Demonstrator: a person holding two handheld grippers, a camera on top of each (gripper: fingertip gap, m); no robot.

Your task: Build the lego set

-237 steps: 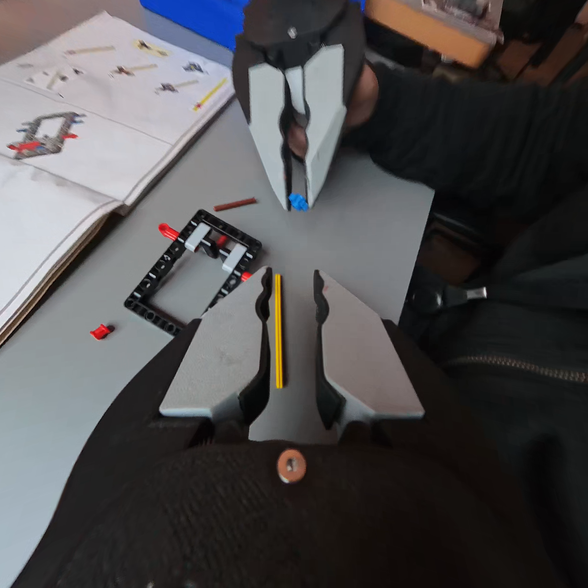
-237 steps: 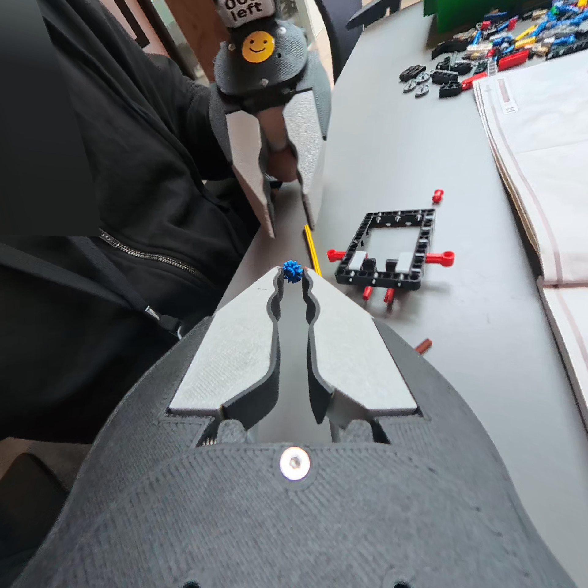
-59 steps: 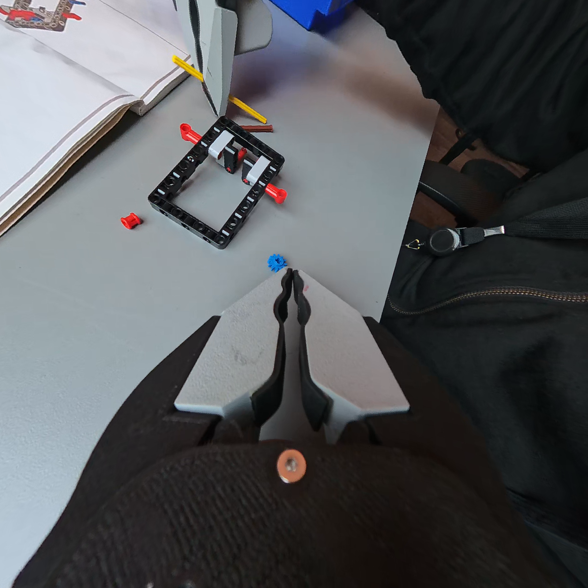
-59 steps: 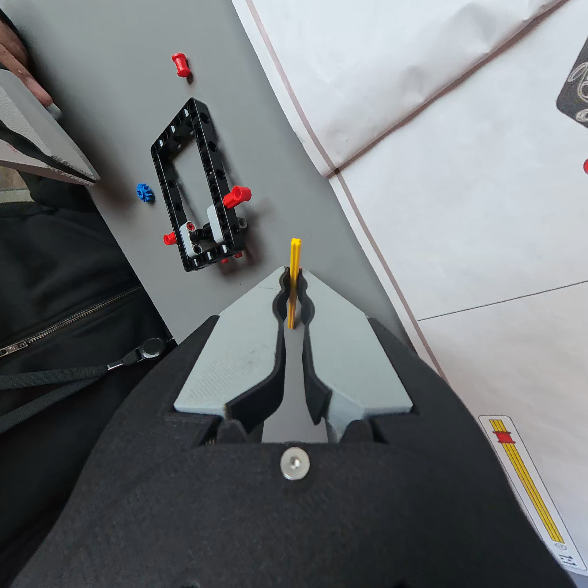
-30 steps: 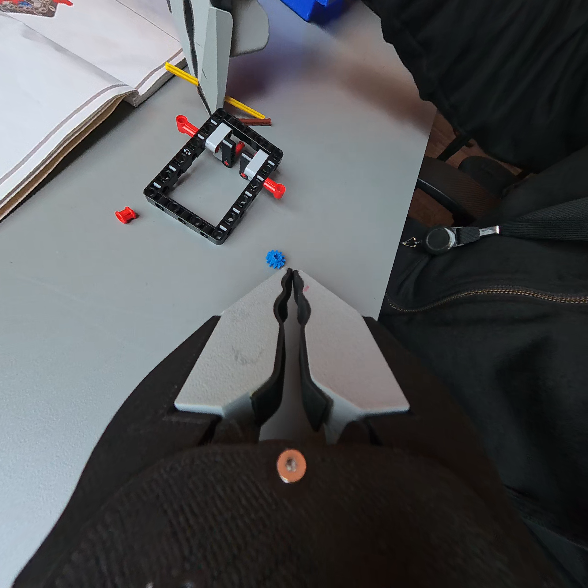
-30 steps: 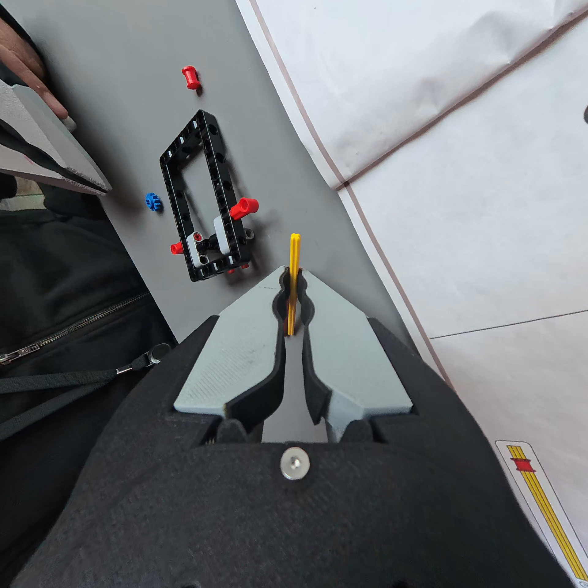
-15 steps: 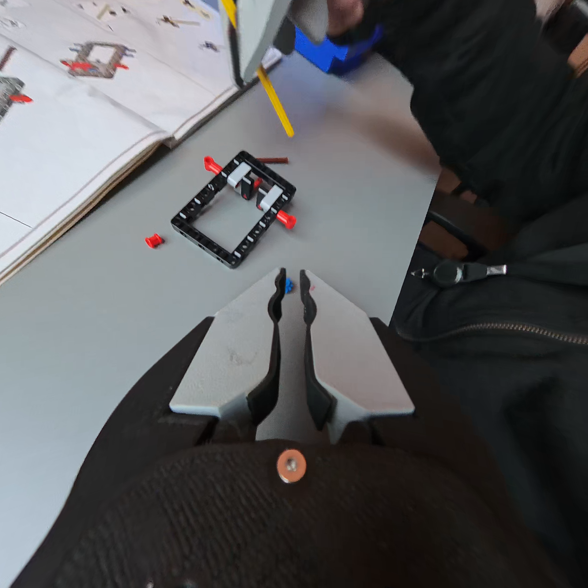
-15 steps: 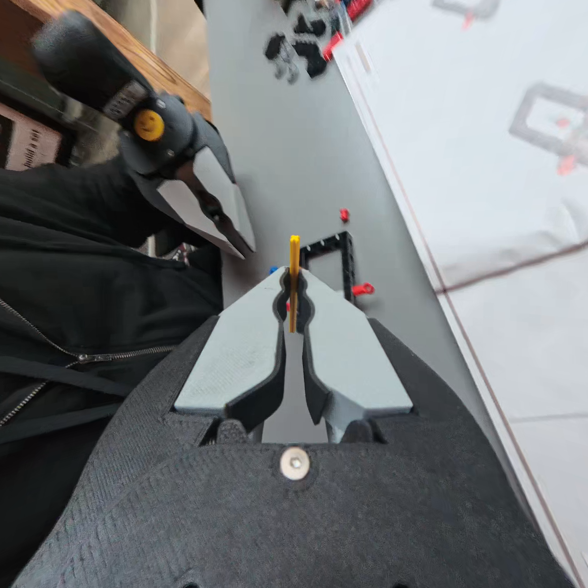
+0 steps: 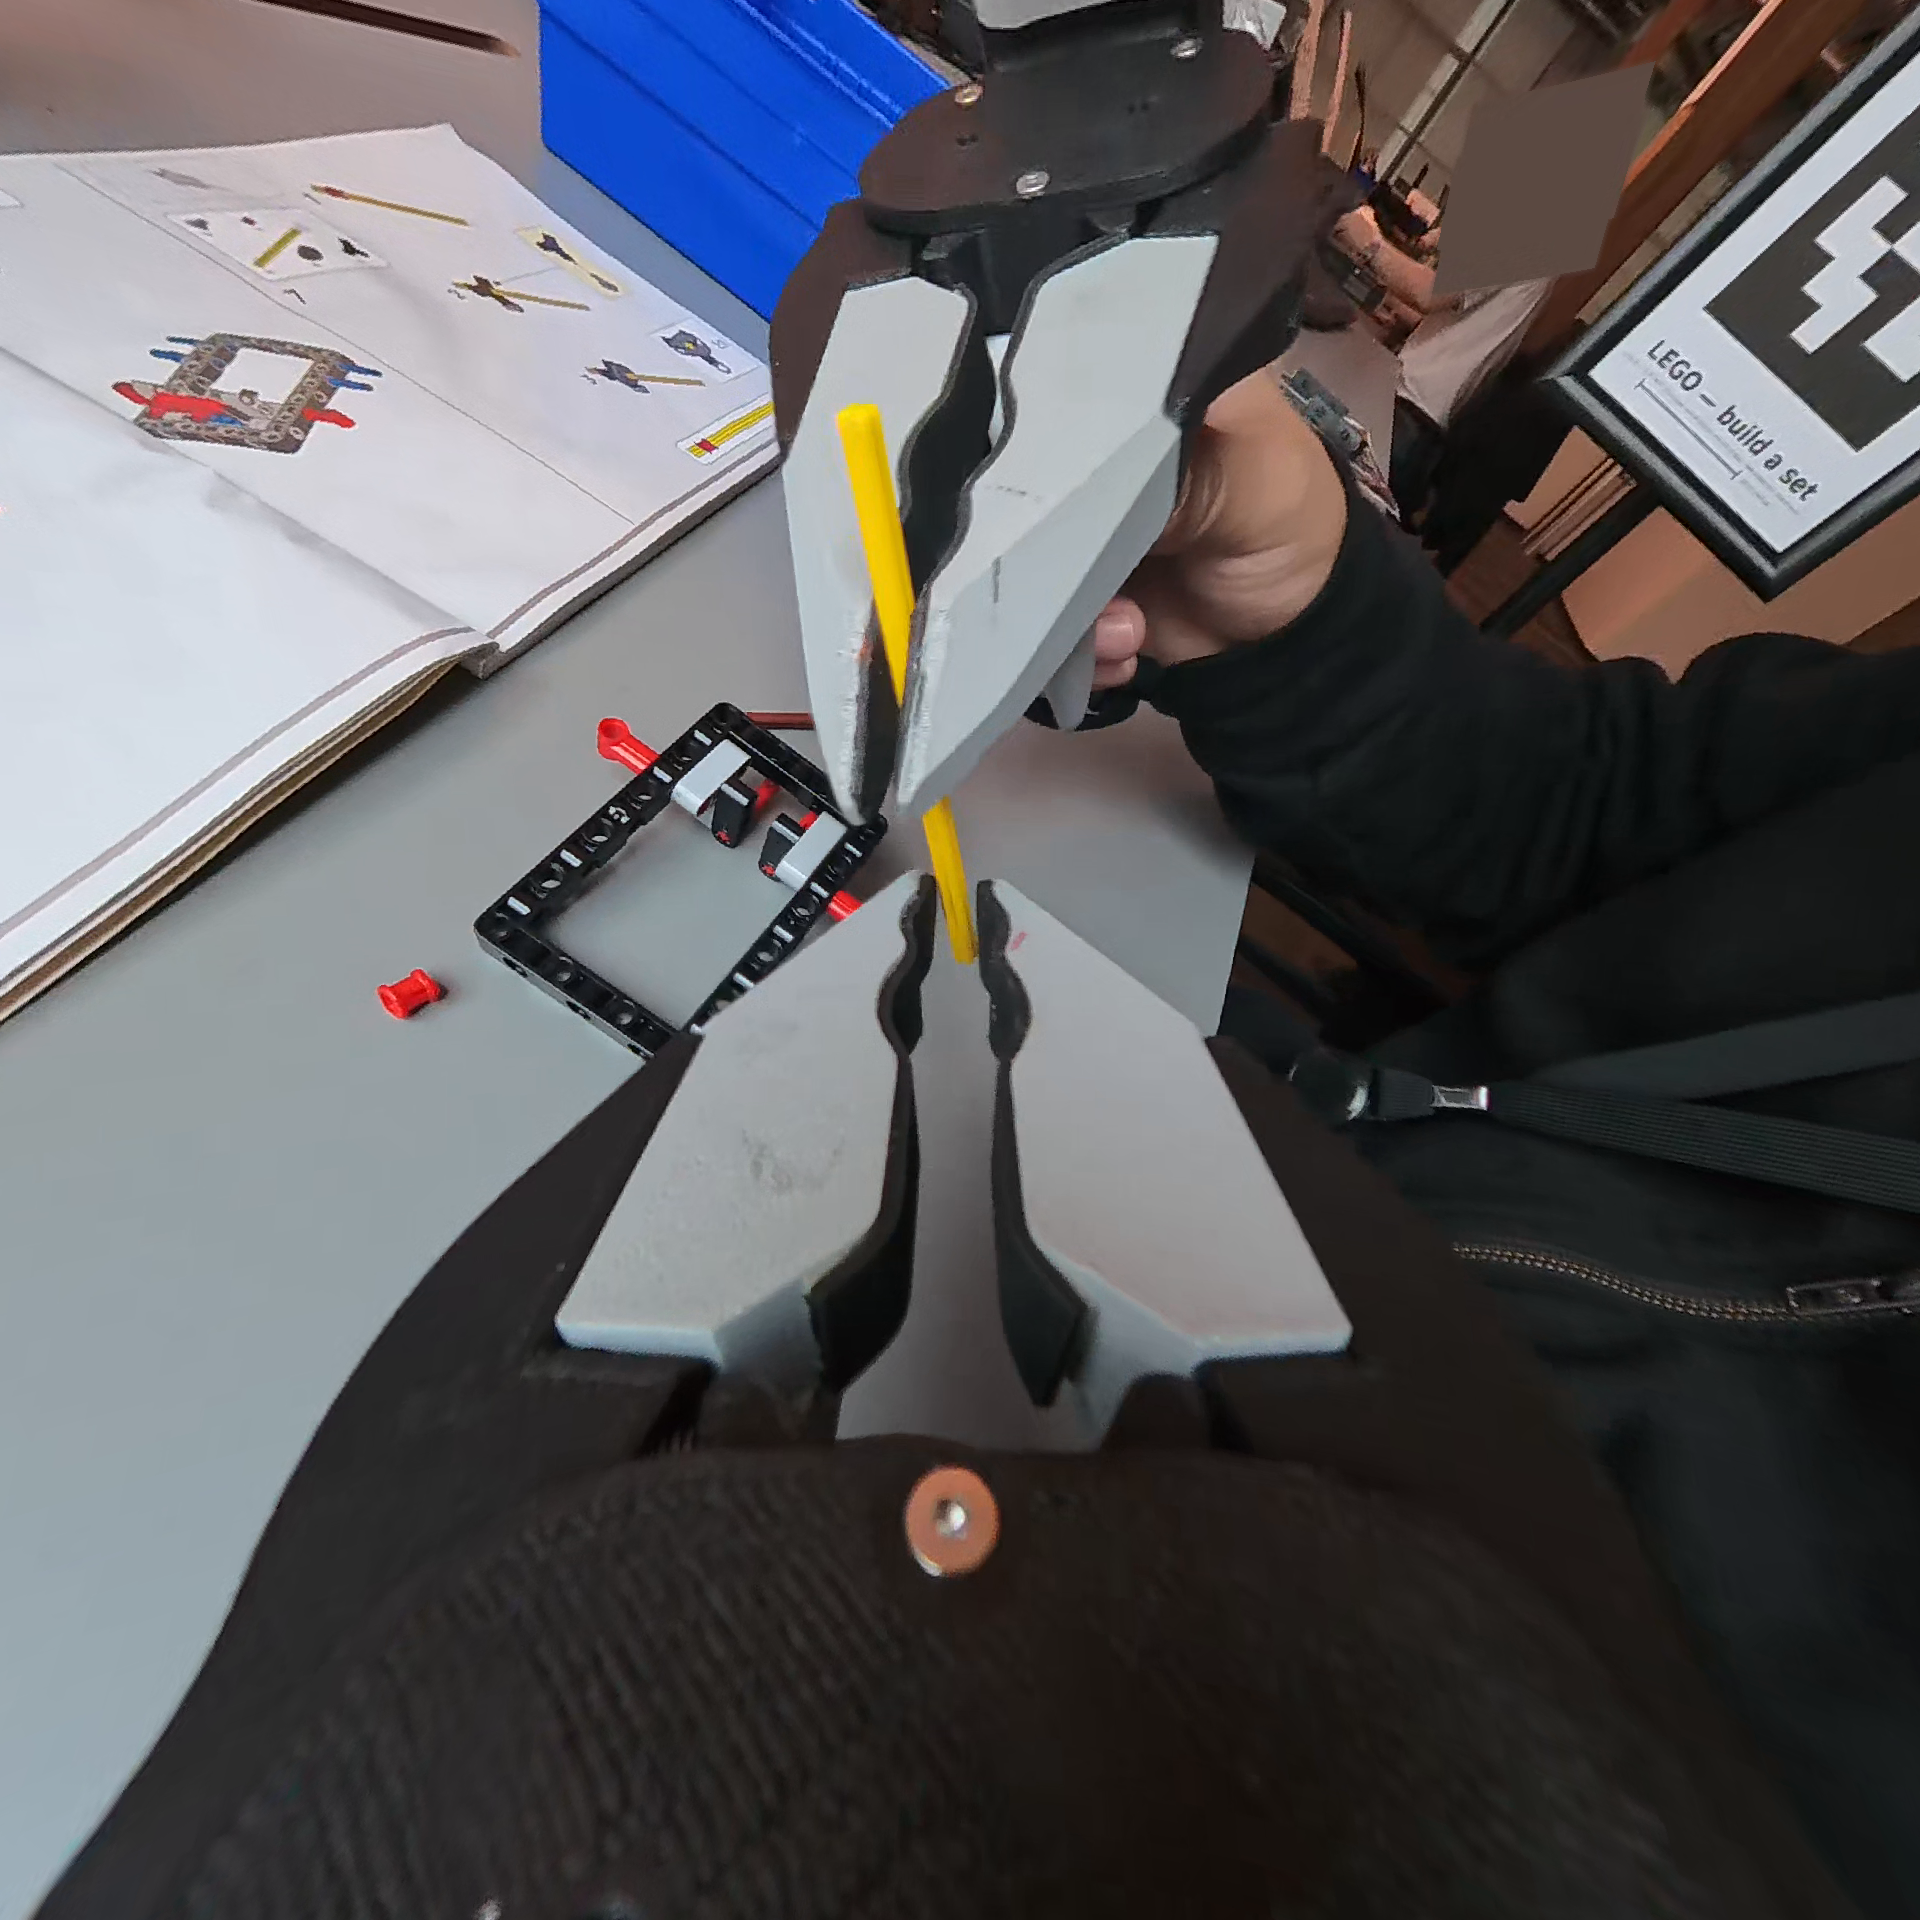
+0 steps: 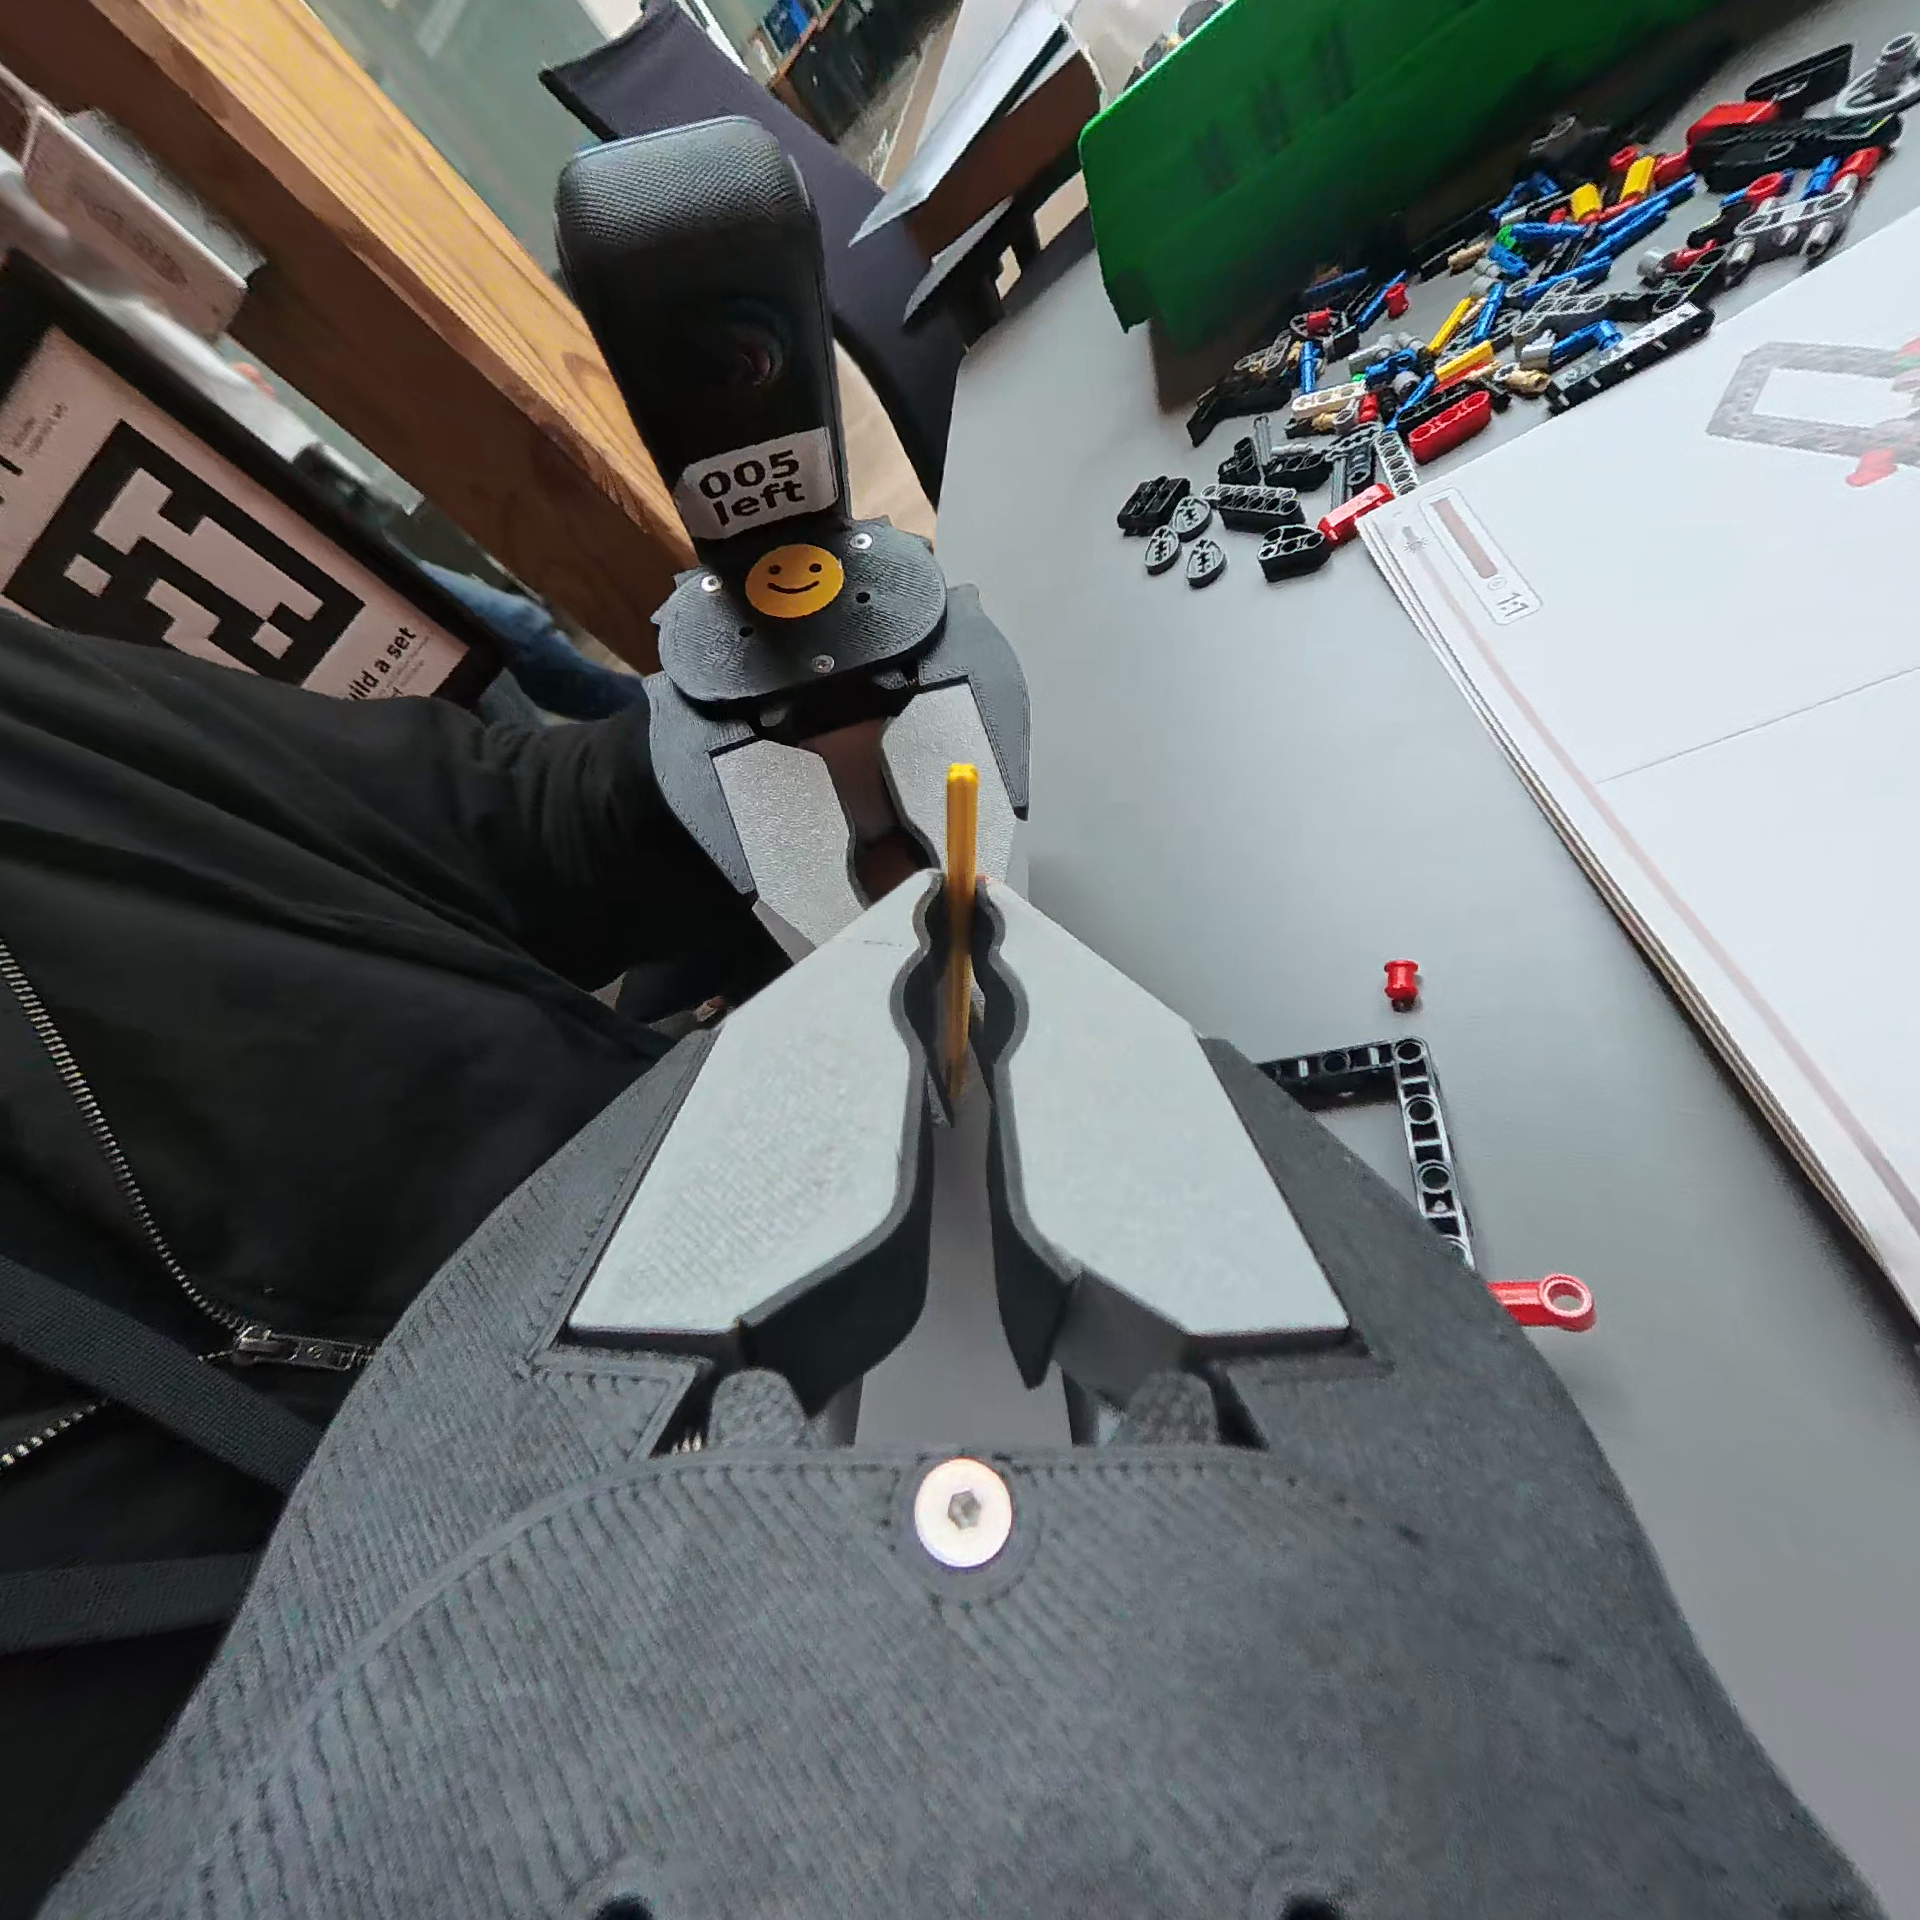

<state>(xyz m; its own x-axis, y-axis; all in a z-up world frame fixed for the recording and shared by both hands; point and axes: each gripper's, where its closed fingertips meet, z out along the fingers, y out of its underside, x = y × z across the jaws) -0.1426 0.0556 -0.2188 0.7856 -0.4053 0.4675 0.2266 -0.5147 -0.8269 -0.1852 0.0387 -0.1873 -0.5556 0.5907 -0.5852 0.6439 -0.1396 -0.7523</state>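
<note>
My right gripper is shut on a thin yellow axle that sticks out past its tips. In the left wrist view the right gripper comes down from above with the axle slanting through it. The axle's lower end sits between the tips of my left gripper, which is slightly open and empty. One left finger shows behind the axle. The black frame with grey and red parts lies on the table, also in the right wrist view. The blue gear is out of sight.
A red bush lies left of the frame. An open instruction book and a blue bin are at the back left. A pile of loose pieces and a green bin show far off. The person's dark jacket borders the table edge. There is about 5 centimeters between the tips of the two grippers. Between my left fingertips and the red bush there is roughly 10 centimeters. My right wrist view looks at it from another angle.
My right gripper has lifted the yellow axle away from the frame and swung it to the left gripper. My left gripper has opened a little and the blue gear has dropped from view.
</note>
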